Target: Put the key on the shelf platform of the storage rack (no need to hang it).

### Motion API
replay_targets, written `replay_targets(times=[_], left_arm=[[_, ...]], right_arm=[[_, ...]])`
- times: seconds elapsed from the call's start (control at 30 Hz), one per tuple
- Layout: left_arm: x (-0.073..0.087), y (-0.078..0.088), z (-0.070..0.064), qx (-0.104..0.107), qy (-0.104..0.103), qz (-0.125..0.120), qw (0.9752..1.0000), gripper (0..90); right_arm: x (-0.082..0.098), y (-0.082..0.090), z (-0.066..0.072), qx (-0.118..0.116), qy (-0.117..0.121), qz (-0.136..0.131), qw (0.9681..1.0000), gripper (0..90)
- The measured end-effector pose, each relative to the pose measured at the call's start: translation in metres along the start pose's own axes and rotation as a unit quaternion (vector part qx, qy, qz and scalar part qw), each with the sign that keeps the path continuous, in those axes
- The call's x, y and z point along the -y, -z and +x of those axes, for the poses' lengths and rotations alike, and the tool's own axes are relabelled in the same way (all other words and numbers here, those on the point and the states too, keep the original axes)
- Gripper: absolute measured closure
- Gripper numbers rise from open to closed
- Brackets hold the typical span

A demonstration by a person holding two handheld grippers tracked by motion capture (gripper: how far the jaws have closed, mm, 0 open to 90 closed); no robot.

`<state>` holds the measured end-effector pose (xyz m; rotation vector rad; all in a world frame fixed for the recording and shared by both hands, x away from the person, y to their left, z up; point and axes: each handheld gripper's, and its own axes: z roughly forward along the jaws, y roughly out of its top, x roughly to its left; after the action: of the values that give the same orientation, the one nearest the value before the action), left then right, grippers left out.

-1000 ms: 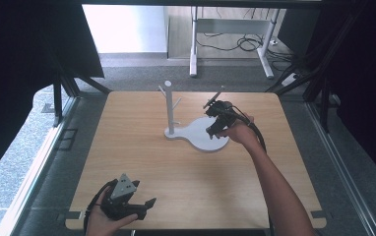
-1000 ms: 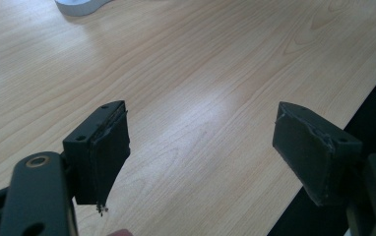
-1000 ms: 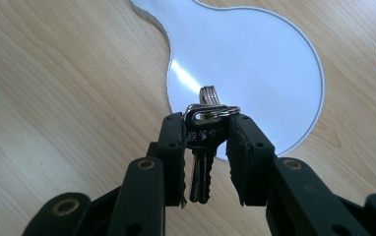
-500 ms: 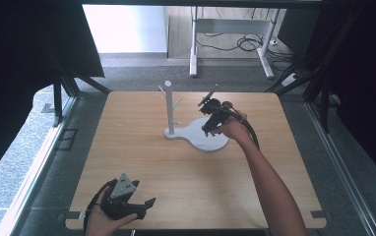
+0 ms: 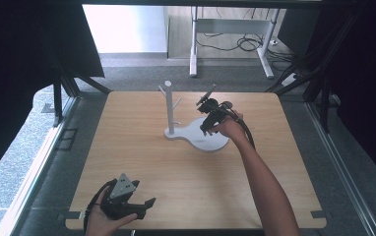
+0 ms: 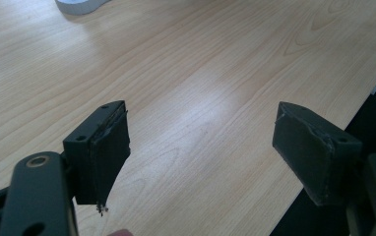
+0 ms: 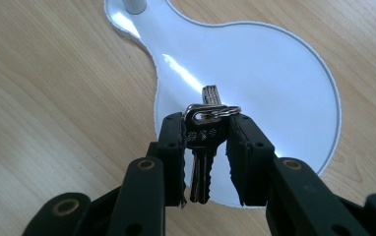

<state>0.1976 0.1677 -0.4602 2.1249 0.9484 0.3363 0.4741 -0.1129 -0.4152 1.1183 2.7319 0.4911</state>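
Note:
A bunch of silver keys (image 7: 204, 132) on a ring is pinched between the jaws of my right gripper (image 7: 205, 135), which is shut on it. The keys hang just above the round white dish (image 7: 274, 83) of a white stand. In the high view the right gripper (image 5: 209, 120) points down over that dish (image 5: 210, 142), right of the stand's upright post (image 5: 169, 105) with its short pegs. My left gripper (image 6: 201, 142) stands open over bare wood with nothing between its jaws; in the high view the left gripper (image 5: 141, 206) rests near the table's front edge.
The wooden table (image 5: 141, 147) is light brown; its right edge (image 6: 368, 93) runs close past the left gripper's jaw. Behind the table a white desk frame (image 5: 225, 44) and cables lie on the floor. Dark curtains hang on both sides.
My right gripper has moved left and down with the keys, from beside the dish's far right rim to over the dish. The left gripper has stayed put.

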Motion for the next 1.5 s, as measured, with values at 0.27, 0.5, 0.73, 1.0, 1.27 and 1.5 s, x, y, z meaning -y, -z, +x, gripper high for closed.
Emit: replay_targets(times=[0.27, 0.5, 0.73, 1.0, 1.27, 1.5], left_arm=[[0.0, 0.002, 0.001, -0.002, 0.003, -0.003, 1.0, 22.3], [0.001, 0.002, 0.003, -0.003, 0.004, -0.003, 1.0, 22.3], [0.001, 0.003, 0.003, -0.004, 0.003, -0.003, 1.0, 22.2], [0.001, 0.003, 0.004, -0.005, 0.004, -0.002, 1.0, 22.3], [0.002, 0.004, 0.005, -0.008, 0.007, -0.004, 0.9999, 22.2], [0.002, 0.004, 0.005, -0.008, 0.008, -0.003, 0.9999, 22.2]], right_arm=[[-0.005, -0.009, -0.008, 0.006, -0.012, -0.009, 0.9999, 69.4], [-0.005, -0.022, -0.011, 0.009, -0.016, -0.003, 0.9998, 69.4], [0.0, -0.032, -0.014, 0.011, -0.023, -0.003, 0.9997, 69.4], [0.007, -0.038, -0.019, 0.012, -0.03, -0.005, 0.9995, 69.3], [0.011, -0.046, -0.022, 0.008, -0.032, 0.001, 0.9995, 69.2], [0.015, -0.052, -0.024, 0.008, -0.034, 0.005, 0.9994, 74.5]])
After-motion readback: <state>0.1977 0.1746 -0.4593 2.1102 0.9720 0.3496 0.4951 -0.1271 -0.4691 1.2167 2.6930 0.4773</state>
